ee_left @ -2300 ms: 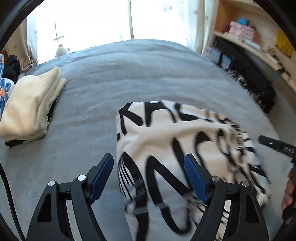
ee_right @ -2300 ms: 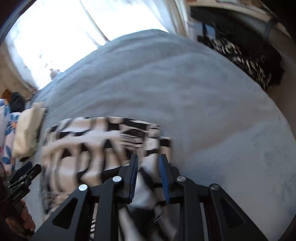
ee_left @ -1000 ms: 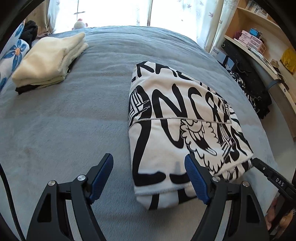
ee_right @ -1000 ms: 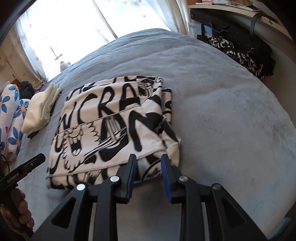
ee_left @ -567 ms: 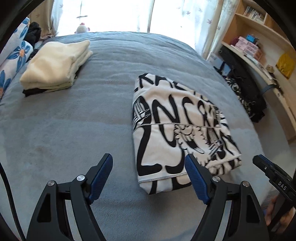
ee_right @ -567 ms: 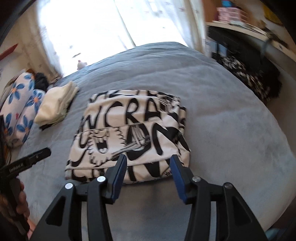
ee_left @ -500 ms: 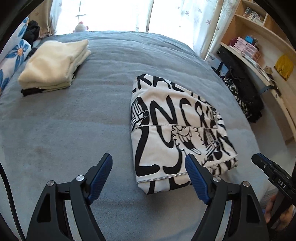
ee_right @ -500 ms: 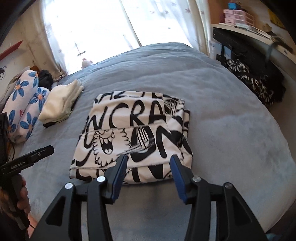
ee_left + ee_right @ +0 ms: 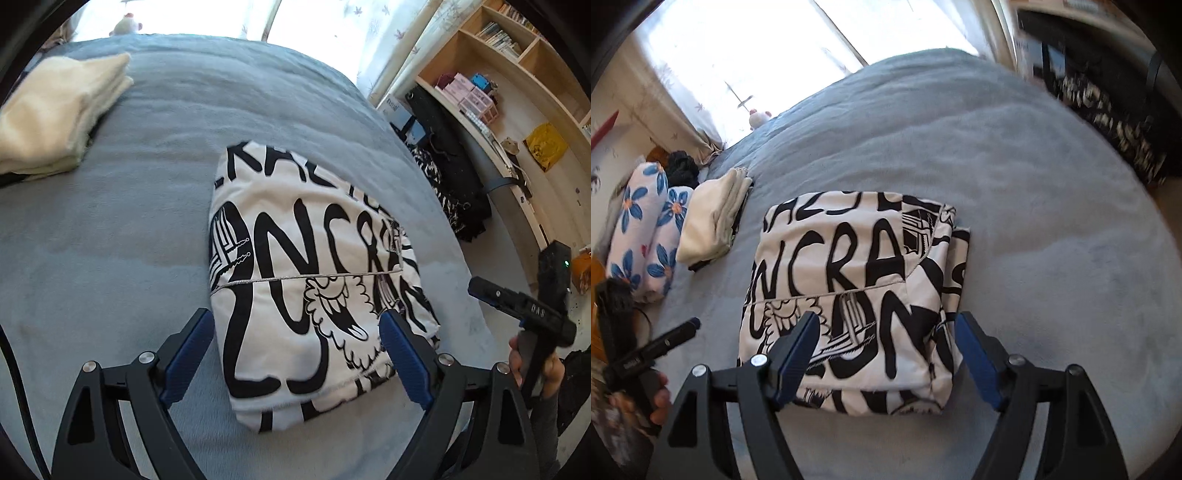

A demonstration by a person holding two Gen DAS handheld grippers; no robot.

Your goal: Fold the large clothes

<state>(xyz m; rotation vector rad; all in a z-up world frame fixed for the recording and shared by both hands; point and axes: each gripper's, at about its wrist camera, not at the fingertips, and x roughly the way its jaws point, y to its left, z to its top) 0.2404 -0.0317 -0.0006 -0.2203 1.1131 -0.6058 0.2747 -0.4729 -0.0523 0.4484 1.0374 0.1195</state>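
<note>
A white garment with bold black lettering (image 9: 310,280) lies folded into a thick rectangle on the grey bed (image 9: 122,229). My left gripper (image 9: 295,354) is open and empty, its blue-padded fingers straddling the garment's near end from just above. My right gripper (image 9: 886,354) is open and empty too, hovering over the near edge of the same garment (image 9: 857,280). Each gripper shows at the edge of the other's view, held by a hand.
A folded cream garment (image 9: 55,110) lies at the far left of the bed, also in the right wrist view (image 9: 713,218). Floral pillows (image 9: 646,229) lie beyond it. Wooden shelves (image 9: 517,74) and dark patterned clothes (image 9: 454,195) stand right of the bed.
The right gripper has let go of the garment's edge and opened wide. Both grippers drew back from the folded garment, then came closer over its near end.
</note>
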